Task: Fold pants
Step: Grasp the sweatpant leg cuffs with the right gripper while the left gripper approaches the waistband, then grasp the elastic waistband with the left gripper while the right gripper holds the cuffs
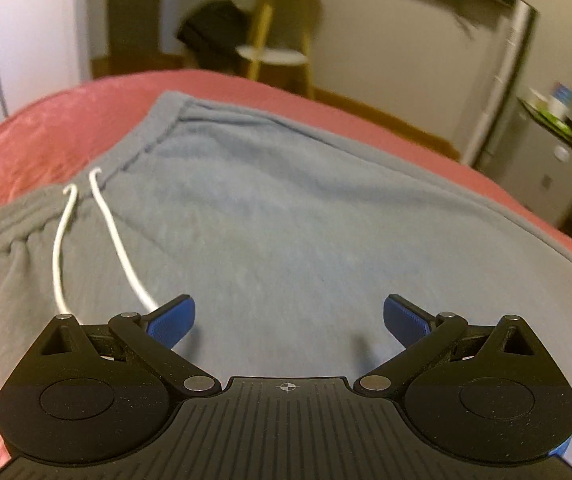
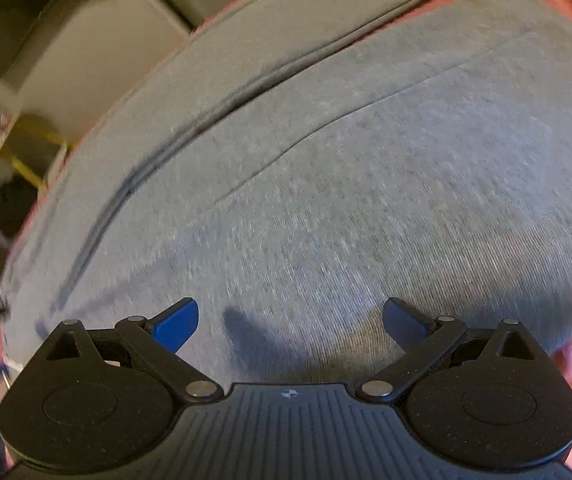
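So the pants (image 1: 286,208) are grey sweatpants, spread pretty flat on a pink blanket (image 1: 26,140) and filling the middle of both views. In the left wrist view the waistband (image 1: 18,216) sits at the left of the frame, with a white drawstring (image 1: 116,236) trailing down toward the lower left.

Both grippers are wide apart and holding nothing: the left gripper (image 1: 289,318) sits low over the cloth just below the waistband area, and the right gripper (image 2: 290,320) is over a leg panel, with seams (image 2: 325,124) running diagonally through the upper half.

My guess is thick, soft fleece, light and floppy, not slippery, nothing to break. It'll sag and bunch if pinched mid-panel. I'd grab the doubled waistband edge or a seam, and watch that the drawstring doesn't get snagged.
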